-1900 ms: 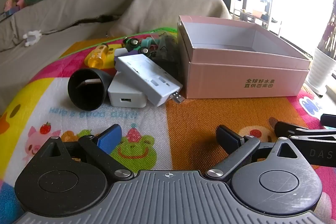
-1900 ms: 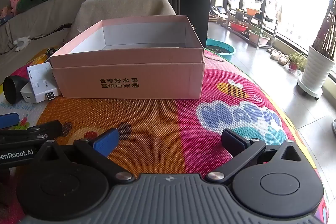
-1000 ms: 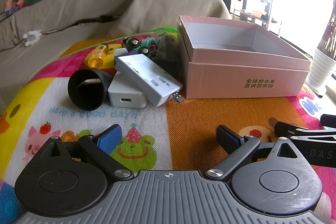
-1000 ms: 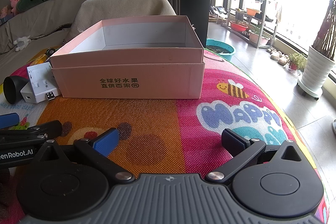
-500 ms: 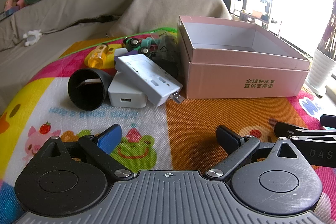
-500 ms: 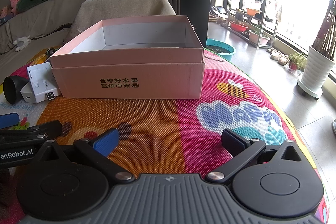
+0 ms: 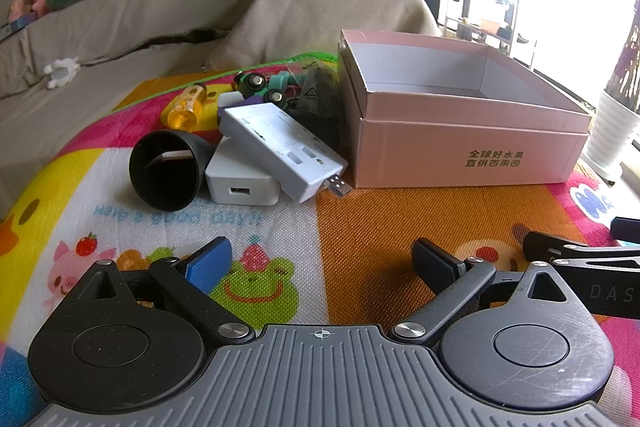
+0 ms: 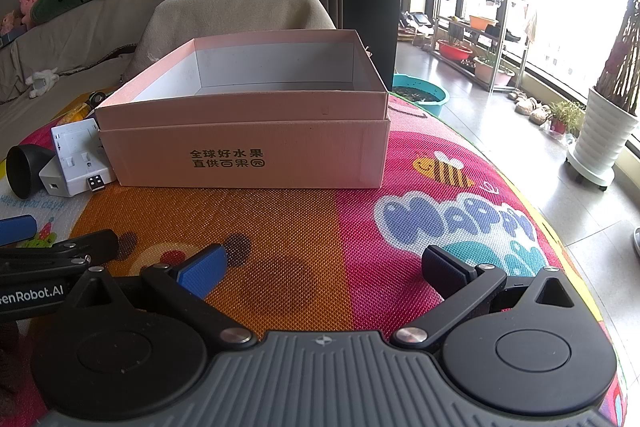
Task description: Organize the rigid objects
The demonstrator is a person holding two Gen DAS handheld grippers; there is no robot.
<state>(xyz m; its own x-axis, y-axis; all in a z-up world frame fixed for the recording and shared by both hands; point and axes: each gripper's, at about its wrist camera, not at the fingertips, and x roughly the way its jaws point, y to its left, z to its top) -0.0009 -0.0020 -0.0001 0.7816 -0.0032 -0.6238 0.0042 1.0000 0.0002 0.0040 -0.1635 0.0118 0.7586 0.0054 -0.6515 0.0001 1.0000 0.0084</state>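
Pink box (image 7: 460, 151) sits open-topped on the play mat (image 7: 360, 239), its inside apparently empty and ready to receive; the loose items lie heaped just left of the box: white charger (image 7: 280, 147) leaning across a white adapter (image 7: 240, 183), black cone (image 7: 166, 175) beside them; left gripper (image 7: 322, 259) spread, holding nothing, short of the heap; right gripper (image 8: 324, 265) likewise spread before the box front; sorting evidently not begun.

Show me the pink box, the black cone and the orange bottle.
pink box (image 8: 280, 151): right wrist view, front wall.
black cone (image 7: 164, 171): left wrist view, dark open mouth.
orange bottle (image 7: 186, 109): left wrist view, its body.
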